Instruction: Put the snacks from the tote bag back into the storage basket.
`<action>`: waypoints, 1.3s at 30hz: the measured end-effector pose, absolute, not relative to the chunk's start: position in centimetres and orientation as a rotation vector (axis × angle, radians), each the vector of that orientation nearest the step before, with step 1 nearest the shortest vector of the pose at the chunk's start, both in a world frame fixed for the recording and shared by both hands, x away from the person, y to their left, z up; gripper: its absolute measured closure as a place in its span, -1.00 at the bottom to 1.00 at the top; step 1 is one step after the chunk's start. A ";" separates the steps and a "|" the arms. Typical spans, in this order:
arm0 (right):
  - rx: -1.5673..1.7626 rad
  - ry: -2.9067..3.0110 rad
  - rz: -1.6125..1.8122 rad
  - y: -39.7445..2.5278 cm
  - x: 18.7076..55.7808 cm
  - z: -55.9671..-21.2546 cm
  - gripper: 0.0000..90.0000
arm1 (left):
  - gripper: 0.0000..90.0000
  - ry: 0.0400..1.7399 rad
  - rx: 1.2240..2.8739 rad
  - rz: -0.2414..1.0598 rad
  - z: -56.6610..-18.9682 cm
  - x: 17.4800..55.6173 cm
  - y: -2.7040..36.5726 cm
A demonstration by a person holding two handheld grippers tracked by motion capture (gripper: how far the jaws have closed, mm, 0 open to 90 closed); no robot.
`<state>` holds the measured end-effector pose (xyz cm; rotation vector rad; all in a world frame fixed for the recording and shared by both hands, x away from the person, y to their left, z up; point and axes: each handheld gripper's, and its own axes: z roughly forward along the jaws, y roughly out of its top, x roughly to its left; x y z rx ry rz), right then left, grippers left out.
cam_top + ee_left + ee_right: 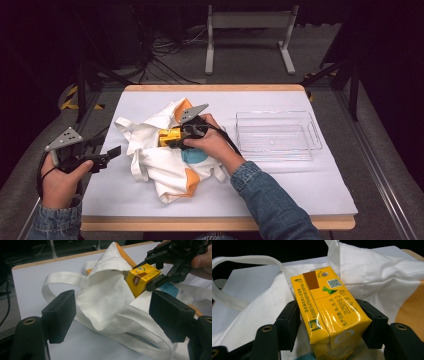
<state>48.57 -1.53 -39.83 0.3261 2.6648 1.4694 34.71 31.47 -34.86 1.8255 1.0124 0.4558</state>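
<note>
A white cloth tote bag (165, 155) with orange and teal patches lies crumpled in the middle of the table. My right gripper (175, 139) is shut on a yellow drink carton (170, 136), held over the bag. In the right gripper view the carton (329, 315) sits clamped between both black pads, with the bag's cloth (374, 272) behind it. My left gripper (114, 152) stands open at the table's left edge, apart from the bag. In the left gripper view its gripper (111, 315) faces the bag's folds (105, 300), and the carton (142, 278) shows at the upper right.
A clear plastic tray (277, 135) stands on the right part of the white table cover (300, 190). The bag's strap (62, 278) loops out toward the left. Beyond the table are cables and a metal frame on the floor.
</note>
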 end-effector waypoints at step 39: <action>0.225 2.551 1.577 -3.2 47.9 -34.3 0.14 | -0.50 1.016 1.820 0.459 -34.9 34.7 31.5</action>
